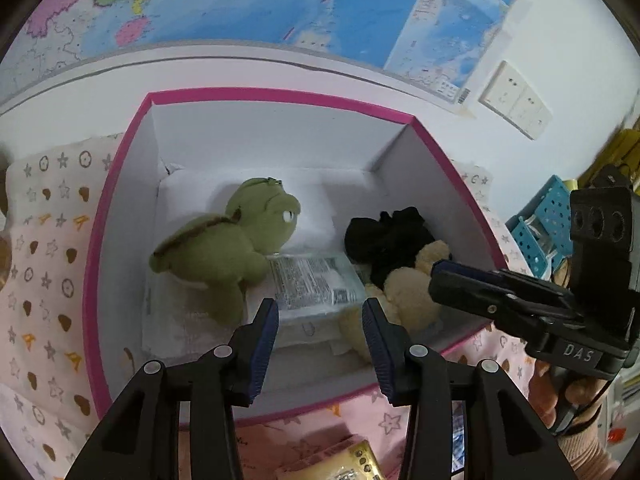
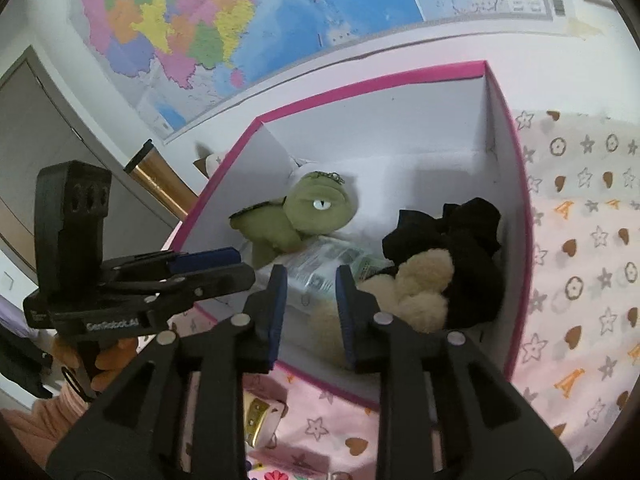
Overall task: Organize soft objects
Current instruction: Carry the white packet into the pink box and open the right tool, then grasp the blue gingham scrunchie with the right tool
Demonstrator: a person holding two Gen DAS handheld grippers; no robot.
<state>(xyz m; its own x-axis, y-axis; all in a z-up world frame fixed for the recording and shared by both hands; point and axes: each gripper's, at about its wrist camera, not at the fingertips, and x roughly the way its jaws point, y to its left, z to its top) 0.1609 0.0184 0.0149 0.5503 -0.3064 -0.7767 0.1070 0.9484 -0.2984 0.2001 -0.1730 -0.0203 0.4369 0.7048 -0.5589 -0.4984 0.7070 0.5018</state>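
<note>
A white box with a pink rim (image 1: 120, 184) (image 2: 516, 184) stands on a pink patterned cloth. Inside lie a green plush turtle (image 1: 224, 248) (image 2: 304, 216), a clear packet with printed text (image 1: 312, 280) (image 2: 328, 264), a cream plush toy (image 1: 408, 292) (image 2: 420, 288) and black fabric (image 1: 384, 236) (image 2: 460, 248). My left gripper (image 1: 320, 312) is open and empty above the box's near edge, over the packet. My right gripper (image 2: 311, 280) is open and empty over the near edge too; it shows at the right of the left wrist view (image 1: 492, 288).
A gold packet (image 1: 352, 460) (image 2: 260, 416) lies on the cloth (image 1: 44, 280) in front of the box. A blue perforated basket (image 1: 540, 224) stands at the right. A wall map (image 1: 280, 0) hangs behind. A door (image 2: 48, 152) is at the left.
</note>
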